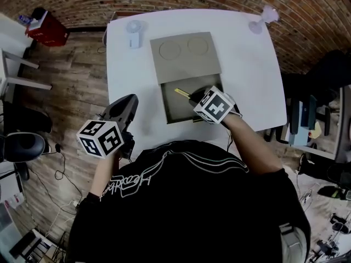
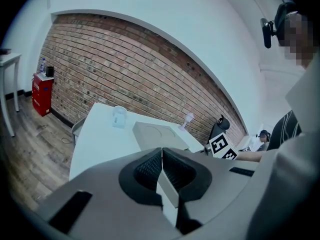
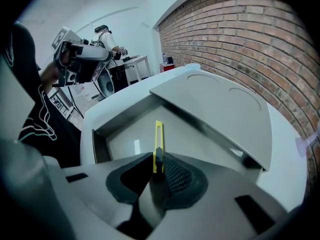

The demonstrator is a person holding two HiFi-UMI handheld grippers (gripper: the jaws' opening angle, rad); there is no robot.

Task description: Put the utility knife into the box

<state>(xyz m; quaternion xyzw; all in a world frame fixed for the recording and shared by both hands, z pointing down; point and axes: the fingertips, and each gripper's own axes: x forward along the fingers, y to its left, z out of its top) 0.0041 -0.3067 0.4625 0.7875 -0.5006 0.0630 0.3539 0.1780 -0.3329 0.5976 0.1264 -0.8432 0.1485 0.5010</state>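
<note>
– Where is our utility knife (image 3: 158, 134)?
– Our right hand-held gripper (image 3: 159, 168) pinches its stiff, light, probably slippery handle; it points ahead over the open box (image 3: 120, 134). Our left hand-held gripper (image 2: 162, 173) is closed, empty.

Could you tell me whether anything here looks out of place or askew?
Nothing stands out. The box is open, its lid sitting square over the far part, and the right gripper holds the utility knife above the opening.

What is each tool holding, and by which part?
Right tool grips the yellow utility knife by one end, the rest pointing into the box. Left tool is shut, empty.
</note>
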